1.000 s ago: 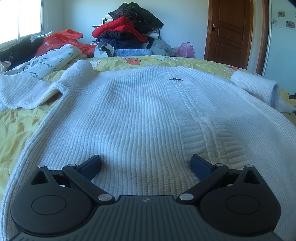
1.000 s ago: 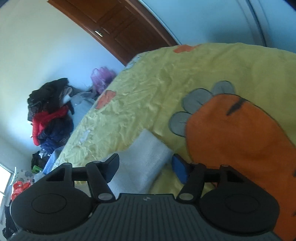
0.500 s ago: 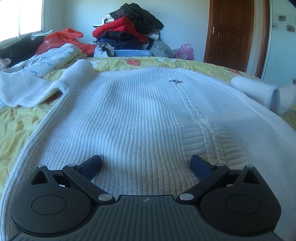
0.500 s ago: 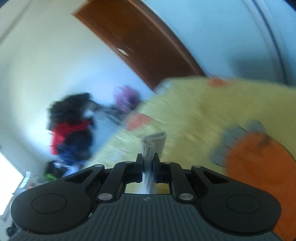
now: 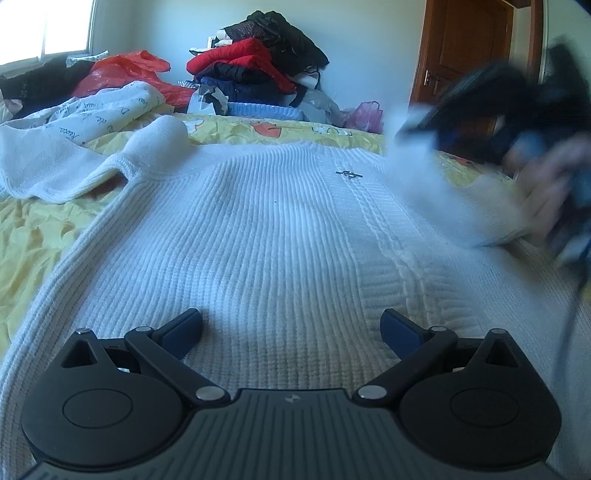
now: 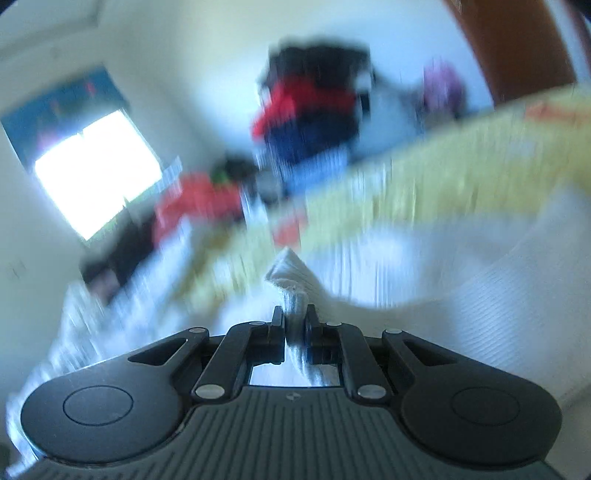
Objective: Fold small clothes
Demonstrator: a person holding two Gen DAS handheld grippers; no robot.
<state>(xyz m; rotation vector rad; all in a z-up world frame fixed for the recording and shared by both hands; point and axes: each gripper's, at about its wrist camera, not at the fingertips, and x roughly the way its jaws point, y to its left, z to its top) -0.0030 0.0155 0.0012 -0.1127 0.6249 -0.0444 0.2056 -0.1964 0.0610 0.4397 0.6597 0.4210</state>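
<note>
A white ribbed knit sweater point(image 5: 266, 236) lies flat on the yellow bedspread point(image 5: 33, 236), its left sleeve point(image 5: 55, 166) spread out to the side. My left gripper point(image 5: 291, 332) rests open over the sweater's near hem, nothing between its fingers. My right gripper point(image 6: 295, 325) is shut on the cuff of the sweater's right sleeve point(image 6: 291, 280), lifted off the bed. In the left wrist view the right gripper point(image 5: 417, 125) shows as a dark blur at the right, held by a hand point(image 5: 546, 184), with the raised sleeve point(image 5: 436, 184) trailing under it over the sweater's right shoulder.
A pile of red, black and navy clothes point(image 5: 258, 62) stands behind the bed. Red plastic bags point(image 5: 122, 74) and a printed white cloth point(image 5: 107, 110) lie at the back left under a window point(image 5: 55, 29). A brown door point(image 5: 469, 62) is at the back right.
My right gripper has shut on the sleeve cuff, lifted it and swung it left over the sweater, coming into the left wrist view. The left gripper has stayed put.
</note>
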